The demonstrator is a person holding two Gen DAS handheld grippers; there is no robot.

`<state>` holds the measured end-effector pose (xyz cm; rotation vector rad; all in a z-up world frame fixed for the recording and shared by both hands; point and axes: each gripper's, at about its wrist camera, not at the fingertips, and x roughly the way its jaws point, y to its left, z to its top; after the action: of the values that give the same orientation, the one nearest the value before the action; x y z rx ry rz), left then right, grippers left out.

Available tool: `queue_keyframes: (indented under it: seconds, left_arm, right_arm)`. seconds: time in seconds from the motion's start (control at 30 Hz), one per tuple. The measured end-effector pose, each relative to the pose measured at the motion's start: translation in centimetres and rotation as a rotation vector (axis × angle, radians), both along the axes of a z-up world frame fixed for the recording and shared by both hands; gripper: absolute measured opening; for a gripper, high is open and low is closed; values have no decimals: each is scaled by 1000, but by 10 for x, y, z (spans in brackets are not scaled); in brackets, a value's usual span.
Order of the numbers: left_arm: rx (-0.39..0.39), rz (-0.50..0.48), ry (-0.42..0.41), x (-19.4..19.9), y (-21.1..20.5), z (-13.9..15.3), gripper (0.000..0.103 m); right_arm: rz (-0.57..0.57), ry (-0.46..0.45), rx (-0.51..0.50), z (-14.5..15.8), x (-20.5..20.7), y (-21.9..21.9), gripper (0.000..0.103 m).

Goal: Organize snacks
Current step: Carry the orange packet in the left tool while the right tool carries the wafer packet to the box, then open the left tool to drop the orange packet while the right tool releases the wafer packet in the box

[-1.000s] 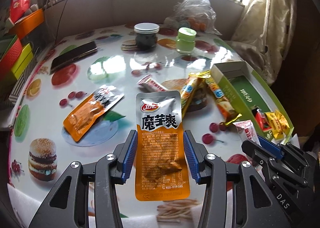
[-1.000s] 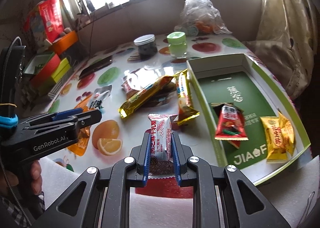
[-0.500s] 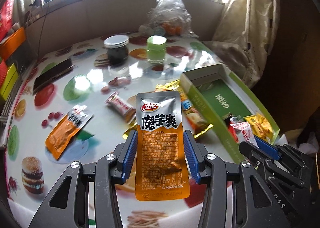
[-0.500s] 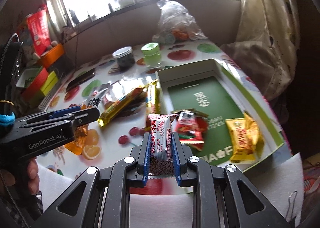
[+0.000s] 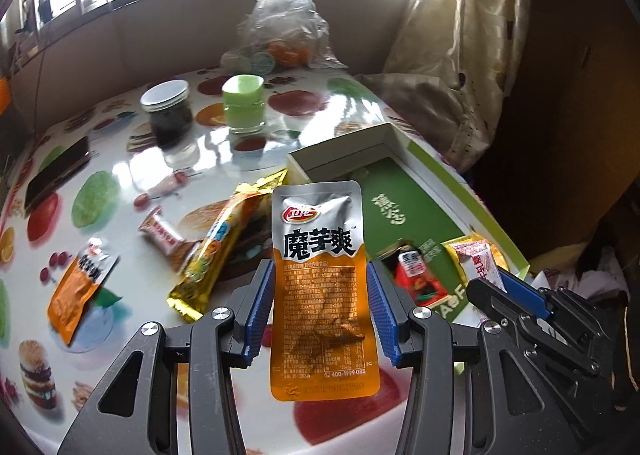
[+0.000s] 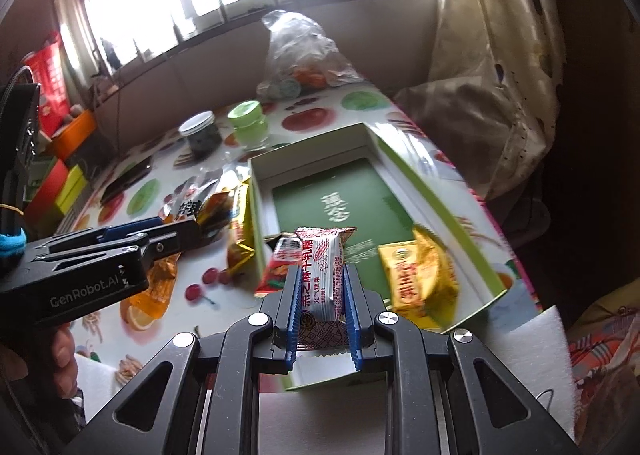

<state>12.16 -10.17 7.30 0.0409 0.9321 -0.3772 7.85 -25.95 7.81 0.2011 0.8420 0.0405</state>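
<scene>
My left gripper [image 5: 321, 275] is shut on a silver-and-orange konjac snack pouch [image 5: 320, 287], held upright above the table beside the green box [image 5: 404, 211]. My right gripper [image 6: 322, 275] is shut on a white-and-red candy packet [image 6: 322, 275] and holds it over the near end of the green box [image 6: 344, 199]. Inside the box lie a red packet [image 6: 276, 267] and a yellow packet [image 6: 416, 275]. On the table lie a yellow bar [image 5: 212, 255], a small pink-and-white packet [image 5: 160, 233] and a second orange pouch [image 5: 80, 287].
A dark jar with a white lid [image 5: 166, 111], a green-lidded jar [image 5: 243, 103] and a plastic bag [image 5: 282, 27] stand at the back. A black phone [image 5: 56, 171] lies at the left. A curtain [image 5: 460, 55] hangs at the right. White foam [image 6: 528, 351] borders the near edge.
Both grippers have moved right with their packets. The right one now holds the candy packet over the box's near end; the left pouch is nearer the box.
</scene>
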Motion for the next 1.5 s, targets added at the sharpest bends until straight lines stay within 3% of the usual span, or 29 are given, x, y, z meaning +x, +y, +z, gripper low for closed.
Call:
queue_keyframes:
  seconds: [0.57,1.5]
  left_arm:
    - [-31,-50,51,24,-34,-9,47]
    - [-10,-101,103,43,-78,-33,47]
  right_arm:
    - [-73,42,-24,-13,10,-28,19]
    - [-64,71,-63,-31,21,-28,19]
